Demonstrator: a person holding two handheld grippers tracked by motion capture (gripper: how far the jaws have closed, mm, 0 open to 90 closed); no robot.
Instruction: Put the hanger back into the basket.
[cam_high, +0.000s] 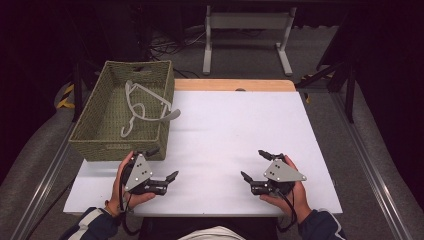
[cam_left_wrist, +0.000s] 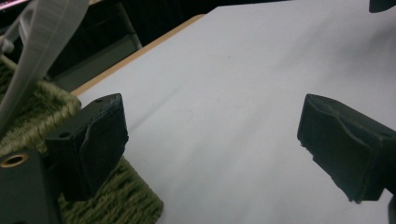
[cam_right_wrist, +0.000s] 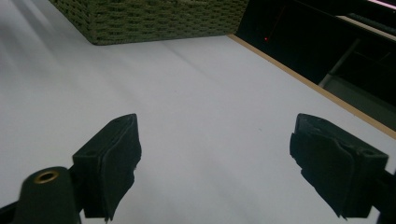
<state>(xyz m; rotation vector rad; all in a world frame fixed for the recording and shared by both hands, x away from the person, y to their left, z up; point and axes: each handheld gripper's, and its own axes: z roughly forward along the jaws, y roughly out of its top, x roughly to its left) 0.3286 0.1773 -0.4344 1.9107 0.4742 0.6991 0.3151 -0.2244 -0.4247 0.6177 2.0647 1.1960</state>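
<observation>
Strap (cam_high: 145, 105), pale grey, webbing-like, is lying looped inside the woven basket (cam_high: 95, 131) at the upper left of the high view; one end is draping over the basket's right rim toward the white table (cam_high: 235, 130). In the left gripper view a pale band of that strap (cam_left_wrist: 44, 44) is crossing the upper left corner, above the green weave (cam_left_wrist: 116, 200) at the lower left.

Left gripper (cam_high: 161, 169) is sitting at the lower left of the high view, just beside the basket's near right corner, jaws spread wide and holding nothing. One of its fingers (cam_left_wrist: 95, 144) is showing right against the weave; whether it is touching, I cannot tell. The left hand (cam_high: 120, 187) is wrapping the body from behind.

Right gripper (cam_high: 255, 165) is resting at the lower right of the high view, well apart from the basket, jaws also spread and empty. Its fingers (cam_right_wrist: 112, 158) are framing bare tabletop, with the basket wall (cam_right_wrist: 154, 21) far off along the top edge of the right gripper view.

Judgement: the step in hand is looking like a reach for the strap by the left gripper, it being the nearer one. To do it well:
- rising over the rim first, since the basket wall is standing between jaws and strap;
- aiming for the draped end at the rim, the easiest part to pinch;
- closing across the strap's flat width, not its edge;
- keeping the right gripper free to steady the basket, which may slide or tip when pulled.
</observation>
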